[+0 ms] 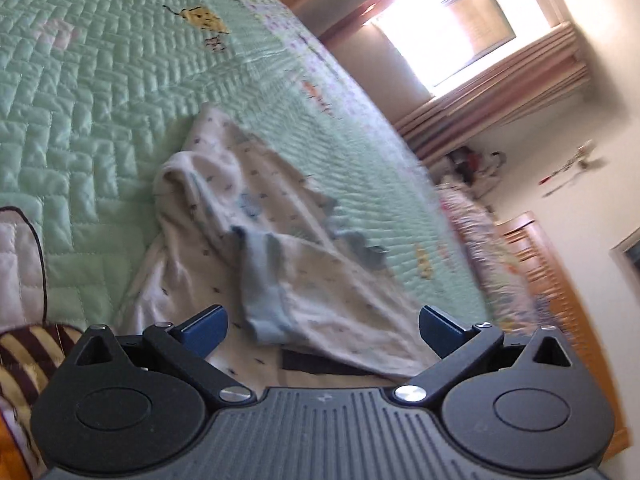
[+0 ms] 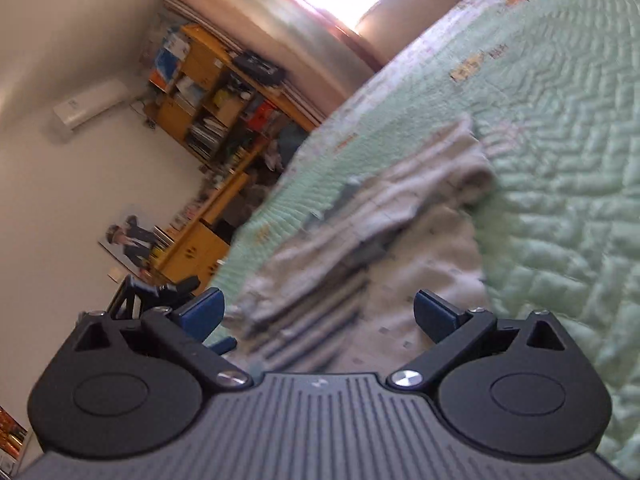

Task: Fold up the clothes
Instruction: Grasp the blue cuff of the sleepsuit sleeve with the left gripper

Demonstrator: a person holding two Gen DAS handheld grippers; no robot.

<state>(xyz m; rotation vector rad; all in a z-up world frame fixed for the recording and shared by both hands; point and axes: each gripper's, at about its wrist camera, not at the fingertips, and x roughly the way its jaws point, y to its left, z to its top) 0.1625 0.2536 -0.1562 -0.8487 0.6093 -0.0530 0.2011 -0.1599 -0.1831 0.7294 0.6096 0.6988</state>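
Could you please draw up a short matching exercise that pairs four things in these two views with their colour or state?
Things:
1. quilt
2. garment
3. cuff of the garment
4. left gripper

Colour or state:
A. jaws wide apart, holding nothing
B. pale green, stitched in a zigzag pattern
C. plain light blue
D. white with small dark marks, crumpled

Pairs: 1-B, 2-D, 3-C, 4-A

The right gripper is in the same state as the left one, with the garment lying in front of it on the quilt.
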